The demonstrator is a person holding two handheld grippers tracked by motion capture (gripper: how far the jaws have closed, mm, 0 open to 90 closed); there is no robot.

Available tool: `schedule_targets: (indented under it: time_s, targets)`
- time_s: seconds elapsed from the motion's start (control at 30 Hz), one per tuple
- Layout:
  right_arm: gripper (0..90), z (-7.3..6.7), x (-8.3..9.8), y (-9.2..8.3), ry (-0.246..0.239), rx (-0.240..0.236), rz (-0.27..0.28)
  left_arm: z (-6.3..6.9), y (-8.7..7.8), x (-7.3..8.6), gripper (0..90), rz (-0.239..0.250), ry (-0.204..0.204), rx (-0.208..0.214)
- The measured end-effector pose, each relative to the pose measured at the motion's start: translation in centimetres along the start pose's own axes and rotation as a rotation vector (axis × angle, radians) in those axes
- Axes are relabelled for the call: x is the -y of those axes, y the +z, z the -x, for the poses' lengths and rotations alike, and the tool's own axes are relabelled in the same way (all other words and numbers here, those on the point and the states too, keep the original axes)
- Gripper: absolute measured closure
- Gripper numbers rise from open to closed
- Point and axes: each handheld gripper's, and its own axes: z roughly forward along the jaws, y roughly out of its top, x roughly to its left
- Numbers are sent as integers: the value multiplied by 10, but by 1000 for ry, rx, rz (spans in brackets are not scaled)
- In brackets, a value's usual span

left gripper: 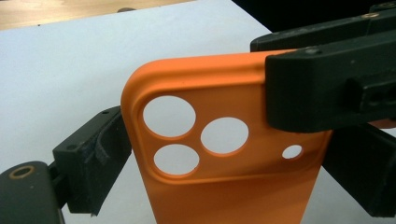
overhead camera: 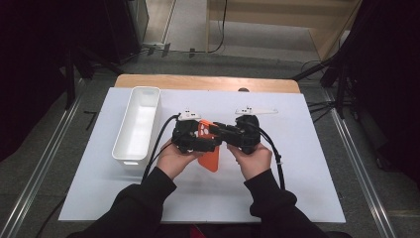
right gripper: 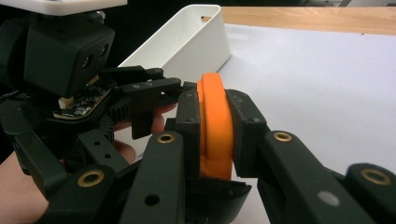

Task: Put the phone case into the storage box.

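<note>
1. The orange phone case [left gripper: 224, 154] hangs above the white mat [overhead camera: 297, 163], between both grippers.
2. The right gripper [right gripper: 215, 135] pinches its edge firmly.
3. The left gripper [left gripper: 224, 186] straddles the case, pads apart from it (a handover, probably): close squarely below the camera holes before the right lets go.
4. The white bin [overhead camera: 137, 124] sits left.

Matt orange plastic phone case [left gripper: 224, 186], smooth; matt black plastic tongs [right gripper: 215, 135] with brass-coloured rivets; glossy white plastic bin [overhead camera: 138, 121]; smooth white sheet over wood tabletop [overhead camera: 208, 82].
</note>
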Motion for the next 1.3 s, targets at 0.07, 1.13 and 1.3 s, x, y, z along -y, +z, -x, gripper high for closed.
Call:
schedule_targets:
  time_s: [0.07,1.13,1.3]
  targets:
    - [746,0,0,0,-2,4,0,0,-1,0,114,1,1,15]
    - [733,-1,0,-1,-9,-12,17,3,-4,-1,160,19,21,-10]
    - [706,-1,-2,-3,-18,-7,23,3,-4,-1,160,19,24,-13]
